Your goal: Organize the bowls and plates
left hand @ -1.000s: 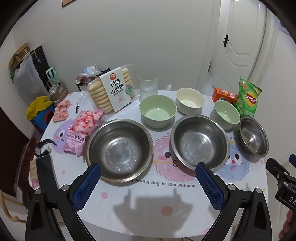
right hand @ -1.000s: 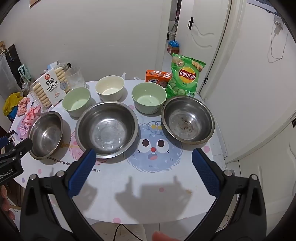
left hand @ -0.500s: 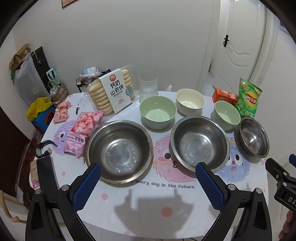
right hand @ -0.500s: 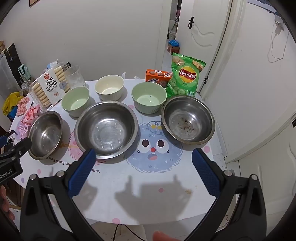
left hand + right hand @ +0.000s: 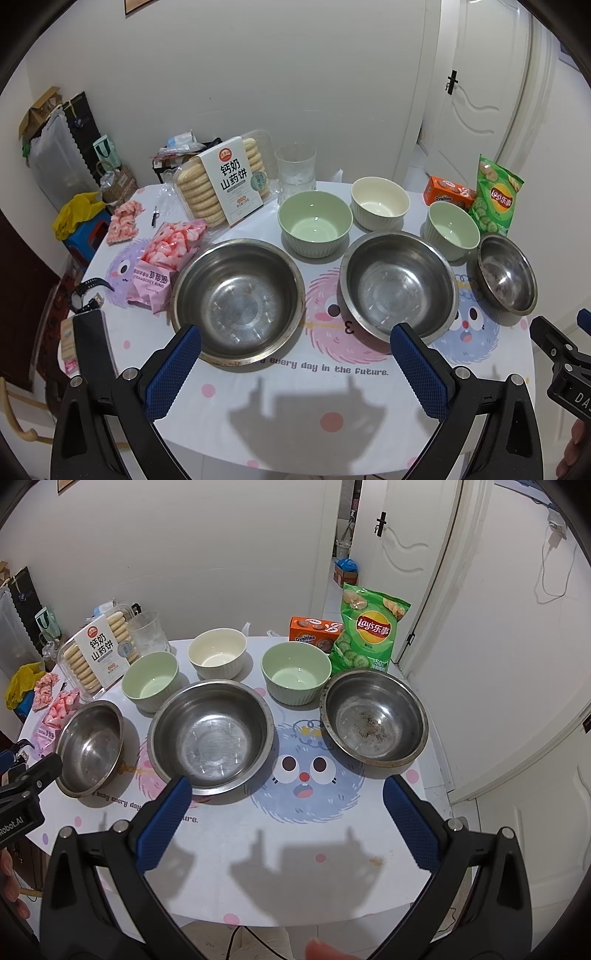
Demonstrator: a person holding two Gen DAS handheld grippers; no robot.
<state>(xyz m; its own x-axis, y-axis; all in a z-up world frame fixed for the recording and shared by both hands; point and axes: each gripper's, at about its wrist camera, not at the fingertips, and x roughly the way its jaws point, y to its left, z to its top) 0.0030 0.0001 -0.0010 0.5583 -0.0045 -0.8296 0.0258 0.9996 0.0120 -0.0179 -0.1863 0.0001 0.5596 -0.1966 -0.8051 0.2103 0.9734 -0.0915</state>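
White walls and a panelled door stand behind a round table (image 5: 295, 834) covered in a cartoon-monster cloth. Six bowls sit on it in two rows. Seen from the right wrist, the front row runs from a left steel bowl (image 5: 90, 747) at nine o'clock, through a middle steel bowl (image 5: 210, 734) near centre, to a right steel bowl (image 5: 373, 716) at three o'clock, whose bottom carries dark specks. Behind them, toward twelve o'clock, stand a left green bowl (image 5: 150, 681), a cream bowl (image 5: 217, 653) and a right green bowl (image 5: 296, 672). All six are upright and empty; neighbours sit close, some rims nearly touching.

At eleven o'clock lie a biscuit box (image 5: 98, 651) and a clear glass (image 5: 147, 633), with pink candy bags (image 5: 61, 705) further left. At one o'clock a green chip bag (image 5: 369, 631) stands upright just beside an orange box (image 5: 314, 633).

Both tools hover over the table's near edge, at six o'clock. The right gripper (image 5: 286, 806) is spread wide and holds nothing, its blue pads framing the gap between the middle and right steel bowls. The left gripper (image 5: 295, 358) is likewise spread wide and holds nothing, in front of the left and middle steel bowls.
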